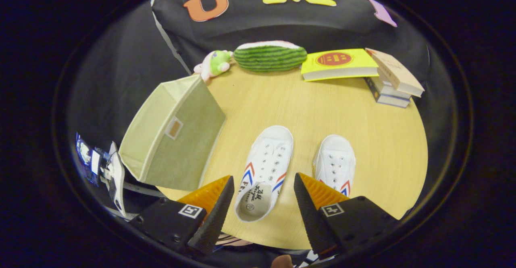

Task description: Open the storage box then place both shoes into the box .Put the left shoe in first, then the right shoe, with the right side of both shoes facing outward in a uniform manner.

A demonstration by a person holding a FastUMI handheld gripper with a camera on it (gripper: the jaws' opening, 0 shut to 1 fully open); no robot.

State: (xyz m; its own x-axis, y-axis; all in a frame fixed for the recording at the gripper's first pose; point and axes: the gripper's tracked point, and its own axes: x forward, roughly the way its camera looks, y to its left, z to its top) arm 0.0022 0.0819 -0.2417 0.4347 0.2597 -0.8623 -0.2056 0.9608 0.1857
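Gripper view looks down on a round wooden table (363, 139) with the gripper (264, 187) held above its near edge, fingers spread wide and holding nothing. Between the fingers lies a white canvas shoe (265, 171) with red and blue chevrons on its sides, its heel opening nearest the fingers and its toe pointing toward 12 o'clock. A second white shoe (335, 161) of the same kind lies just beside it at 3 o'clock, toe also toward 12, its heel hidden behind the right-hand finger. At 10 o'clock from the fingers sits a pale green fabric storage box (173, 135), tipped so that a side with a small label faces the camera; whether it is open I cannot tell. Along the far edge of the table, from 11 to 1 o'clock, lie a small pink and green plush toy (213, 63), a watermelon-slice cushion (269, 56), a yellow book (338, 63), and a stack of books (393, 80) touching the yellow one.
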